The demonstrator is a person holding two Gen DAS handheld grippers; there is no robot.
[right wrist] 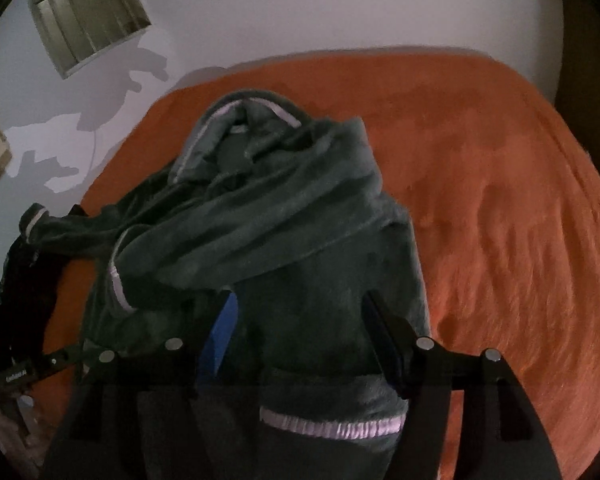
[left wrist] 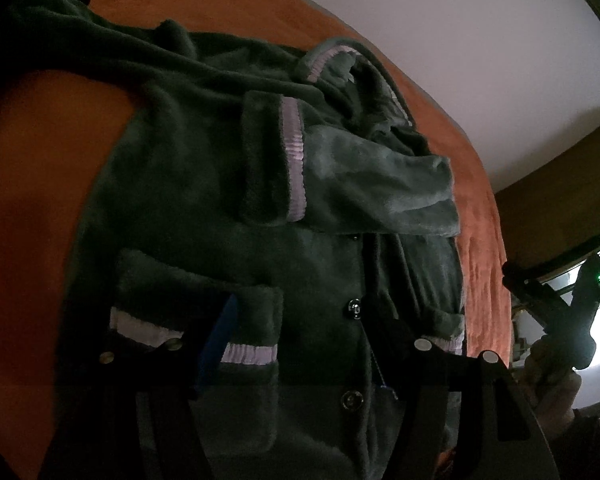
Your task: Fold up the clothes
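A dark green fleece jacket [left wrist: 204,208] with pale lilac trim lies front up on an orange blanket [left wrist: 32,200]. One sleeve [left wrist: 360,184] is folded across its chest, and snap buttons [left wrist: 354,306] run down the front. My left gripper [left wrist: 300,308] hangs open just over the buttoned front, beside a trimmed pocket [left wrist: 196,300]. In the right wrist view the jacket [right wrist: 292,216] shows a sleeve draped across it. My right gripper [right wrist: 302,304] stands open above the lower body, with the pads not pressing on the cloth. The right gripper's body [left wrist: 572,308] shows at the far right of the left wrist view.
The orange blanket [right wrist: 500,200] spreads wide to the right of the jacket. A white wall [left wrist: 460,40] and a barred window [right wrist: 84,12] lie behind. A dark item [right wrist: 24,280] sits at the bed's left edge. A person's hand [left wrist: 552,372] holds the right gripper.
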